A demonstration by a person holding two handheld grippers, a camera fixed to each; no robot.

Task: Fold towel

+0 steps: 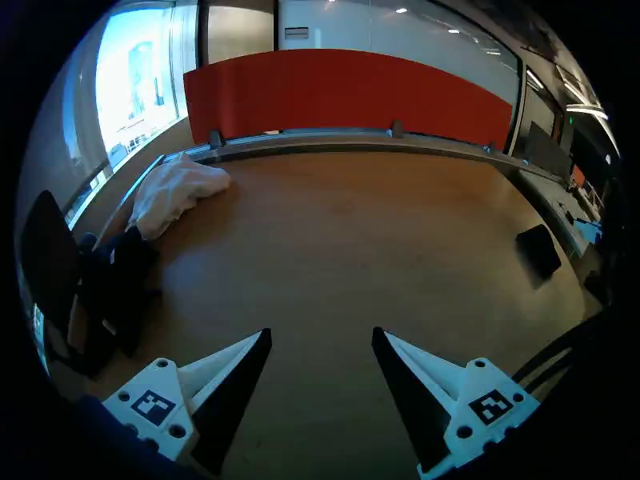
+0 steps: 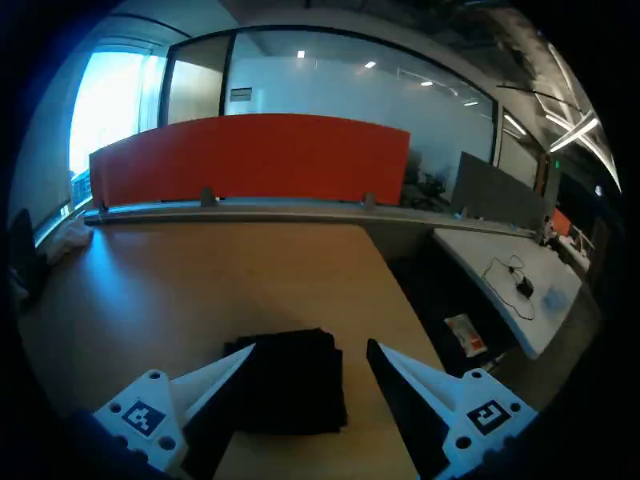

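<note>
Jaws of left gripper [image 1: 321,330] and right gripper [image 2: 310,344] are gaping wide, gripping nothing; a folded black towel [image 2: 296,384] is lying near the right gripper, a crumpled white towel [image 1: 172,192] far left on the table [image 1: 344,240].

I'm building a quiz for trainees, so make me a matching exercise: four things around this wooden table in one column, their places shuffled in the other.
1 crumpled white cloth
2 folded black towel
3 orange-red divider panel
4 thin black cable

A along the wooden table's far edge
B on the neighbouring white desk
C table's far left corner
D just ahead of the right hand-held gripper

Pairs: 1-C, 2-D, 3-A, 4-B
</note>
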